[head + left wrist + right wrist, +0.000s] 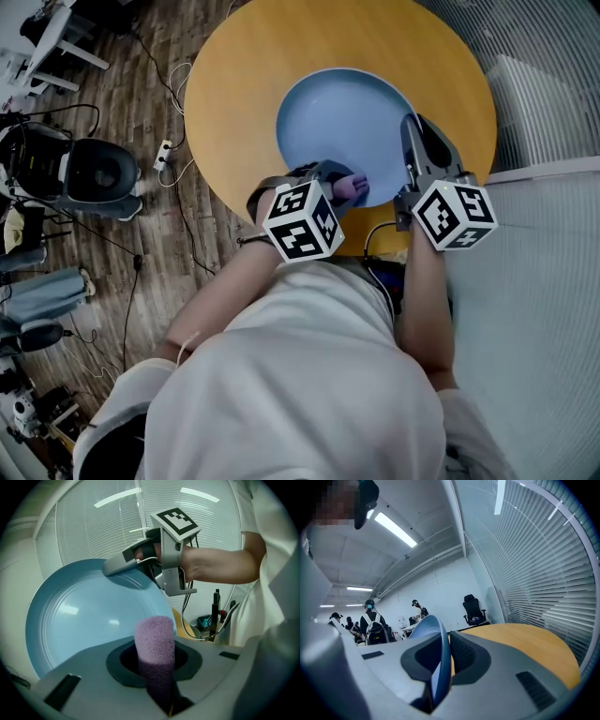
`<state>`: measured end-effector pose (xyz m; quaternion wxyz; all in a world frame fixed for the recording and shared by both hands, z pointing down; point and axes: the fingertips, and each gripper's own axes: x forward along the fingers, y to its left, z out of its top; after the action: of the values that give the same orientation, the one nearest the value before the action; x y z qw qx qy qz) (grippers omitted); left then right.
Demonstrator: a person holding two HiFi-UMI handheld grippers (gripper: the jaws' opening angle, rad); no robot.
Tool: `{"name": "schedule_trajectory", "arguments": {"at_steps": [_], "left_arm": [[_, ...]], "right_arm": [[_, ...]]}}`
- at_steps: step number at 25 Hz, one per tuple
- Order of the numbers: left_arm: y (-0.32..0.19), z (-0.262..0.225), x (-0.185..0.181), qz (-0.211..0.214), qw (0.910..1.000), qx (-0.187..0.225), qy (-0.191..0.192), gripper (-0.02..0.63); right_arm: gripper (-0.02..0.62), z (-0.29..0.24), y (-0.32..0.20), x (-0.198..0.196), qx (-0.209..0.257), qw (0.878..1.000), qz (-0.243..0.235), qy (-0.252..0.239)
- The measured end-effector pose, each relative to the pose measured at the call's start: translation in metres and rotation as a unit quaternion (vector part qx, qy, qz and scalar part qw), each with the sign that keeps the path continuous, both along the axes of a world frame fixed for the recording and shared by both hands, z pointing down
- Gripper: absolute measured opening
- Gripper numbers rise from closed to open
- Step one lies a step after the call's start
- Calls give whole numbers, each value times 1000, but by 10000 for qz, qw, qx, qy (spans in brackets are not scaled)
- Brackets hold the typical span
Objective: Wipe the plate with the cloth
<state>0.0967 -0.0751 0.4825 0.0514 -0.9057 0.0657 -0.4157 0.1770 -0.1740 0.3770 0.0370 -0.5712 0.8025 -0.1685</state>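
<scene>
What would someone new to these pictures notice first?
The light-blue plate stands out first, over the round wooden table in the middle of the head view. The right hand-held gripper is clamped on its right rim. The left hand-held gripper holds a rolled purple cloth at its near edge.

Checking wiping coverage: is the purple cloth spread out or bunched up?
Bunched up: the purple fleecy cloth stands as a tight roll clamped in the left tongs, pointing toward the round light-blue plate.
</scene>
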Motion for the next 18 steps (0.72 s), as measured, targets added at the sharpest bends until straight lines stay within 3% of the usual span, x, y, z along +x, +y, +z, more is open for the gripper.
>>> {"name": "schedule_trajectory", "arguments": {"at_steps": [8,18], "left_arm": [[11,-6,6,161,9998,53,72,81],[6,-1,5,154,9998,38,157,81]], "right_arm": [[41,6,8,-32,-78,9994,-315,-86],[41,19,2,-44,-203,9983,-485,-266]]}}
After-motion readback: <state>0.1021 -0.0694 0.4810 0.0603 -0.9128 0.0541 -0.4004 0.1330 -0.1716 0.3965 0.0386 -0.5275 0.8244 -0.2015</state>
